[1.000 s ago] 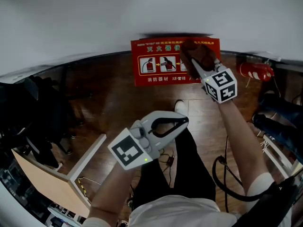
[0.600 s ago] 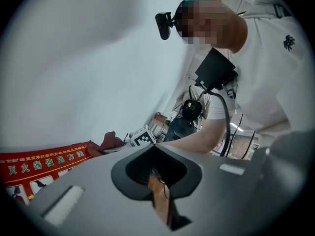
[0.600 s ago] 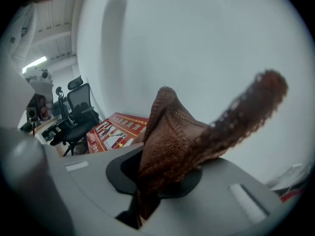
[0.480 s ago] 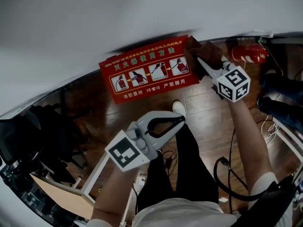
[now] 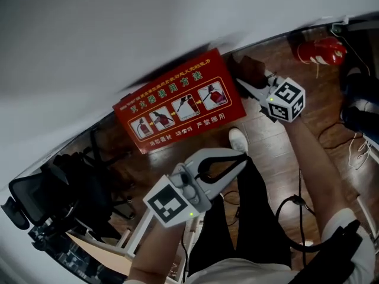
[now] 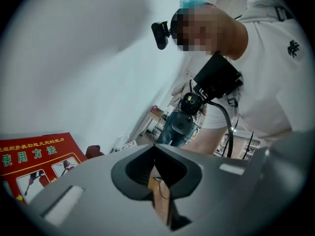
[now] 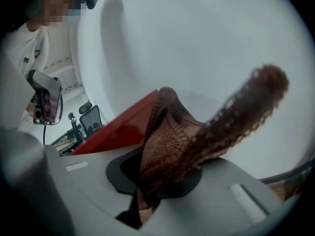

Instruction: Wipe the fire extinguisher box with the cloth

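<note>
Right claw (image 5: 244,85) pinches the brown cloth (image 5: 251,70) at the right end of the red fire extinguisher box (image 5: 177,102).
The box stands on the wooden floor (image 5: 269,147) against the white wall (image 5: 118,28), printed face towards the person. The right claw's jaws are clamped on the cloth, which bunches up past them just beside the box's upper right corner; I can't tell if it touches. The left claw (image 5: 238,160) hangs lower, over the person's legs, jaws drawn to a thin slit with nothing in them.

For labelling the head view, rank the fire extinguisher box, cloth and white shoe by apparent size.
Fire extinguisher box: clearly largest.
Cloth, clamped by the right gripper, and white shoe: about alike, so unranked.
</note>
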A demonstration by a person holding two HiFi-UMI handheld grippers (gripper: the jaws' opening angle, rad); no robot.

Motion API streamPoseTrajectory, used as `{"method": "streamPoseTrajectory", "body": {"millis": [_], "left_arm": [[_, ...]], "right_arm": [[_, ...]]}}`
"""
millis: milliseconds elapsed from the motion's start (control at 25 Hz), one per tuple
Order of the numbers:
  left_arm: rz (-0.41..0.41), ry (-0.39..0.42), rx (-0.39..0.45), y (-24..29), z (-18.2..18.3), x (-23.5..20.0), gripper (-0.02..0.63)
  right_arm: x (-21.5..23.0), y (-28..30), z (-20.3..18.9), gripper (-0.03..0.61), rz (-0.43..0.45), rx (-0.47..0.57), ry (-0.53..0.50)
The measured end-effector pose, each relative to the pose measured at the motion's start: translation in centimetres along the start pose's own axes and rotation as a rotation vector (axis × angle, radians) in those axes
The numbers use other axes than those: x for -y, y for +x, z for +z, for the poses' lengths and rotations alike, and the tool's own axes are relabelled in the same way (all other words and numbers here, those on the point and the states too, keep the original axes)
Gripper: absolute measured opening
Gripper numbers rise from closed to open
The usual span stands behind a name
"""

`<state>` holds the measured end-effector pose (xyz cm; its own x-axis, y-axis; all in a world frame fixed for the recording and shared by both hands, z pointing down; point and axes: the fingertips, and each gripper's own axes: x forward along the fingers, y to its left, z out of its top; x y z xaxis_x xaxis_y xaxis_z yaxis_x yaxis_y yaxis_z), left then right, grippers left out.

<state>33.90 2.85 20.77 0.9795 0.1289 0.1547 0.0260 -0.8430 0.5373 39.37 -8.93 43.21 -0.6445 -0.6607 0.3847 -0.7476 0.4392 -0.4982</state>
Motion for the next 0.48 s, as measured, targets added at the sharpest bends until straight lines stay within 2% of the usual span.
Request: {"method": "streamPoseTrajectory", "body": {"millis": [240,360,480], "left_arm": [[-0.012,-0.009,-0.035,1.3,-1.9,-1.5,-0.002],[-0.014,-0.02,-0.039,1.7,-3.0,-2.3,-0.002],[-0.023,-0.02,-0.082,1.7,-4.8,-3.0,-0.002]], "right_arm": [[3.5,4.5,-6.0,0.041,0.012,-0.034,0.037],[6.1,6.3,-9.4,0.041,-0.017,-0.071,0.046],[8.7,8.5,-13.6,0.041,-0.066,-0.123,0.055]]}}
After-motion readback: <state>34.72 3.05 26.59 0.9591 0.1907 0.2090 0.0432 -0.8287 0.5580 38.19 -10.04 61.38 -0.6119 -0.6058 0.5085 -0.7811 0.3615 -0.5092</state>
